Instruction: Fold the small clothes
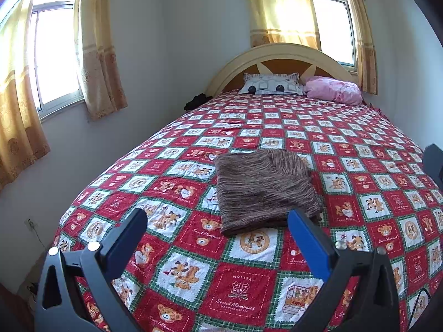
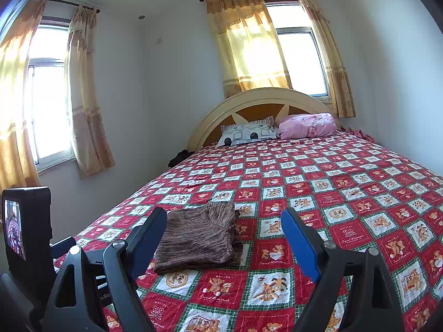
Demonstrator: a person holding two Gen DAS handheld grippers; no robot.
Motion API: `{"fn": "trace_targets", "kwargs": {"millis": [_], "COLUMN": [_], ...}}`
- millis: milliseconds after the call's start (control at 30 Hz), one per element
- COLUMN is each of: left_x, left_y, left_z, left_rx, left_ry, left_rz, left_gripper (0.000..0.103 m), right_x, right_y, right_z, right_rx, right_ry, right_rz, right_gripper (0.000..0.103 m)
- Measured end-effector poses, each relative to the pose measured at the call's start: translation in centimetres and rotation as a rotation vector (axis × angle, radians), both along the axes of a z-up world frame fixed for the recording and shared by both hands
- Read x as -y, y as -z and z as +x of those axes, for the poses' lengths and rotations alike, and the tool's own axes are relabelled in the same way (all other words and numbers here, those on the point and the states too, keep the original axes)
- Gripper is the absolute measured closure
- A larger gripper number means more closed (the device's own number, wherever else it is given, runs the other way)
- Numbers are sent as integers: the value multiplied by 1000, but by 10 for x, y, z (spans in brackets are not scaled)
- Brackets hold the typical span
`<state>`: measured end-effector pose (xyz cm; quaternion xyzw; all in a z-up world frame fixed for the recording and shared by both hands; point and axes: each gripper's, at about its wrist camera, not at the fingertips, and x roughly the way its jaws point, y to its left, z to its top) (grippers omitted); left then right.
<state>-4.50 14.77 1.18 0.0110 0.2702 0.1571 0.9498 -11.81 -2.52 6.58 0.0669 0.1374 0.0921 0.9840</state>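
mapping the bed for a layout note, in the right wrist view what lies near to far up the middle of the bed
folded brown knit garment → grey-and-white patterned pillow → cream arched wooden headboard → yellow curtain

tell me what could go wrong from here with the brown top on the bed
1. The folded brown knitted garment has loose layers showing at its right edge; a pinch there may catch only some layers and undo the fold.
2. Both the left hand-held gripper and the right hand-held gripper are open and short of it; closing low could snag the red teddy-bear patchwork bedspread instead.
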Motion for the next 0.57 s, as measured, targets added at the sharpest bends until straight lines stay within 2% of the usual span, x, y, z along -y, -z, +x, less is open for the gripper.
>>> {"fn": "trace_targets", "kwargs": {"millis": [300,567], "left_x": [0,-8], "left_y": [1,9], "left_z": [1,9], "left_rx": [-3,-12], "left_ry": [8,29], "left_rz": [-1,-48], "left_gripper": [0,0], "right_x": [1,2], "right_y": [1,2], "right_z": [0,0], "right_rx": [-8,-9], "right_ry": [0,1], "right_rz": [0,3], "right_gripper": [18,18]}}
